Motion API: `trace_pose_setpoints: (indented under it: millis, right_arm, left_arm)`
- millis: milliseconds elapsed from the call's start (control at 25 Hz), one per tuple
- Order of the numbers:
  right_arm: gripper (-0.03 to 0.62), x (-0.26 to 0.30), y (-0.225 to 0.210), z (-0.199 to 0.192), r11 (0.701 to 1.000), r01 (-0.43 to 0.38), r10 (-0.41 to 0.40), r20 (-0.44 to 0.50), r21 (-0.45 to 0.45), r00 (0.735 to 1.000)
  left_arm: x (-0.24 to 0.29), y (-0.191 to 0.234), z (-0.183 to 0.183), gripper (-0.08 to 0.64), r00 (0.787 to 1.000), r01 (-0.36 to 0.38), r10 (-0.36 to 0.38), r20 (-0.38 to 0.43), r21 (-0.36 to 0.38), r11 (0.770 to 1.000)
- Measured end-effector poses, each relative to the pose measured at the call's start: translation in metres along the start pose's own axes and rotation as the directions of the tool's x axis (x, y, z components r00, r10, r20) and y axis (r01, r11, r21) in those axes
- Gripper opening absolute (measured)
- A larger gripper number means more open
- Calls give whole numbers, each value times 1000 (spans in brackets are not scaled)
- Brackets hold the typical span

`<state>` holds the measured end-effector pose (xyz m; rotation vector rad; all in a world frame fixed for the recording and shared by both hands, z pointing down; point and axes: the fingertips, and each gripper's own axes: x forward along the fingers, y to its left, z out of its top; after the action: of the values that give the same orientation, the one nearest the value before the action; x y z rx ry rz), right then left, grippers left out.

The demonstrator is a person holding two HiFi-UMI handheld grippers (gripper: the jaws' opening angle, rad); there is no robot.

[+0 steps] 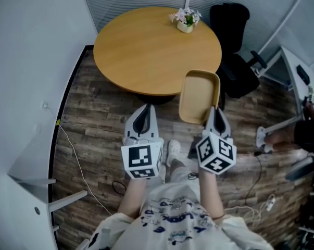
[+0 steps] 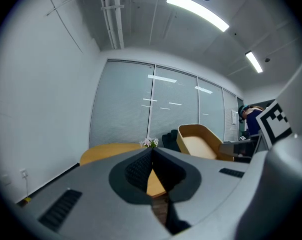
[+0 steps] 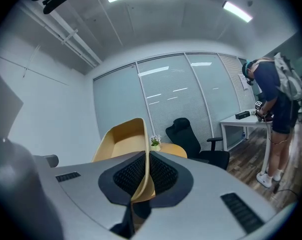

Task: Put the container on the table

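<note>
The left gripper (image 1: pixel 145 110) is held out low in front of the person's body and points at the round table (image 1: pixel 141 51) ahead. Its jaws are pressed together with nothing between them. Just beside it on its right, the right gripper (image 1: pixel 215 111) points the same way and pinches the near wall of the tan container (image 1: pixel 198 95). The container juts forward from its jaws, its far end over the table's near edge.
</note>
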<state>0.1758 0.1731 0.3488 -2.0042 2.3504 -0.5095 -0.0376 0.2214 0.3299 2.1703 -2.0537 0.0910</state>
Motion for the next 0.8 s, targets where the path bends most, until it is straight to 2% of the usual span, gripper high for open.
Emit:
trace_pose_setpoints:
  millis: [280,800]
  right_arm:
    - [20,52,-1,7,1000,-13,13,-8,-9,1000]
    - [20,203,-15,39,998,-66,66,-15,-1,998]
  left_arm:
    - [50,11,2,3,1000,-18,18,-9,-3,1000]
    - [187,26,25,3,997,-76,76,-5,4,997]
